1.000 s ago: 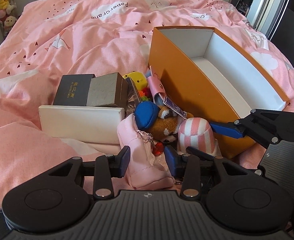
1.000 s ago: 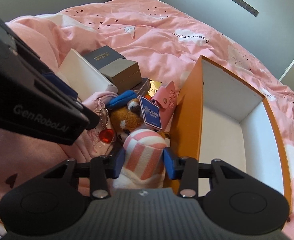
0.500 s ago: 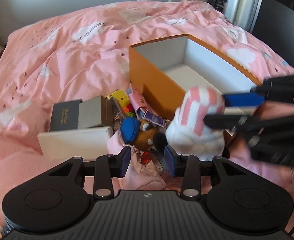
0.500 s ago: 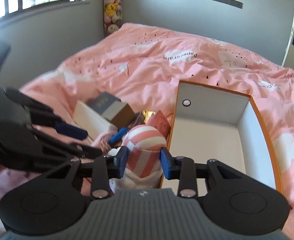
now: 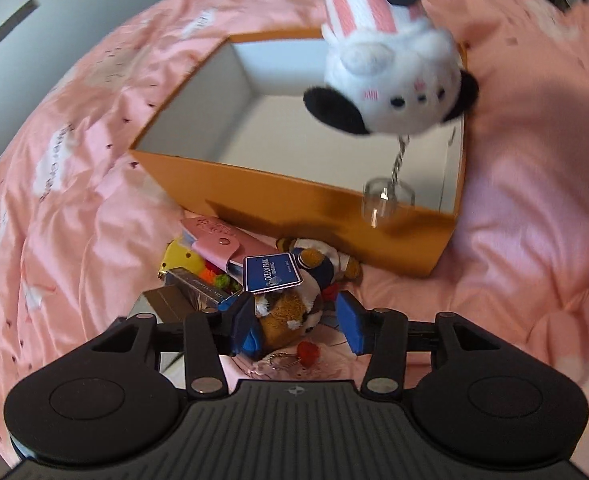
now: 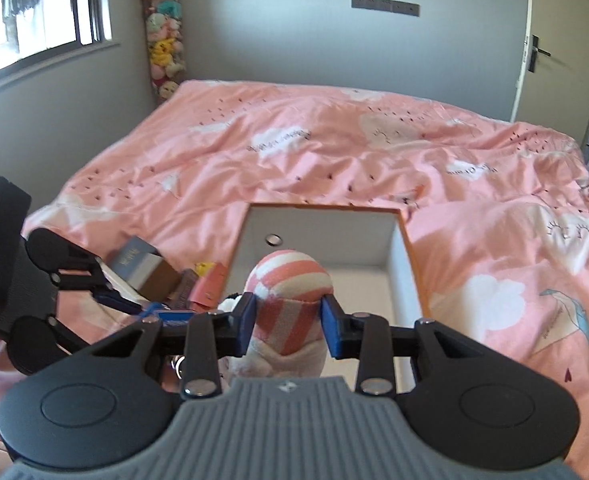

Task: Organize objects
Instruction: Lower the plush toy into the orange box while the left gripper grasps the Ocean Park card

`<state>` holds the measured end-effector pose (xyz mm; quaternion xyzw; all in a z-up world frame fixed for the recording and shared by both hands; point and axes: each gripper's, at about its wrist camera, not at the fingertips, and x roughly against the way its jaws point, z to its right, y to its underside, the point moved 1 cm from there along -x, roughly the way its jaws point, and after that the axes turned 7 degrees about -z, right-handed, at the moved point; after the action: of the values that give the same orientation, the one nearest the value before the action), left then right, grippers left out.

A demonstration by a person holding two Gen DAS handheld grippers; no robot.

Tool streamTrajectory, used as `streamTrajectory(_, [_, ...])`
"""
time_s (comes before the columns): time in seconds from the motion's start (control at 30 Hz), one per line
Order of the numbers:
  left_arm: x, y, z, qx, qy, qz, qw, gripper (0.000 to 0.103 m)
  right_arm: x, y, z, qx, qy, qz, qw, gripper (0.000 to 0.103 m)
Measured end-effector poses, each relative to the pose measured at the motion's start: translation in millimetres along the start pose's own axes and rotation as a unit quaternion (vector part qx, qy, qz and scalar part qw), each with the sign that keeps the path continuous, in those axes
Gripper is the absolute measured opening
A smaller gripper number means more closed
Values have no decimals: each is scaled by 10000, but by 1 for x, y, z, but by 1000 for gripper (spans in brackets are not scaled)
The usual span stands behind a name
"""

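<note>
Pink printed duvet [image 6: 334, 160] covers bed; grey walls, window upper left, door upper right in right wrist view. Right gripper [image 6: 288, 322] clamped on striped plush toy [image 6: 290, 304], raised over open orange box [image 5: 294, 196], frame centre. Toy's long axis vertical: striped end up, white face down, keychain dangling. Left gripper [image 5: 296, 324] parted, empty, above toy pile [image 5: 290, 284], lower centre.

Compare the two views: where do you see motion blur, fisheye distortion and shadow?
Left wrist view: plush toy blurred, bedspread edges smeared, orange box bowed, its shadow falling on the pile. Right wrist view: sharper, door curved, plush crisp.
</note>
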<state>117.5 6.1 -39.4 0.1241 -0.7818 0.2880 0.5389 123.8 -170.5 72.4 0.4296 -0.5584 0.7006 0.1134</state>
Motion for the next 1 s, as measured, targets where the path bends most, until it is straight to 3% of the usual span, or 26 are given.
streamTrajectory(0.1, [-14,-3,-3,-442,6,-275,9986,66,-21,3,13,114,221,-238,9994,37])
streamTrajectory(0.33, [-43,-10,-8,-1172,225,-753,9900,73,-77,10,34,118,-152,-1157,9931,36])
streamTrajectory(0.47, [-56,-17,-18,-1240,439,-940,9868,73,-103,12,37,146,-520,-1610,9855,36])
streamTrajectory(0.67, [-68,-25,-22,-1307,747,-1294,9801,70,-123,4,40,200,-562,-1653,9844,36])
streamTrajectory(0.87, [-73,-32,-24,-1146,1036,-1639,9743,67,-148,6,41,572,153,-1696,9837,36])
streamTrajectory(1.0, [-79,-41,-24,-1110,1201,-2009,9659,67,-153,7,50,492,176,-1709,9839,36])
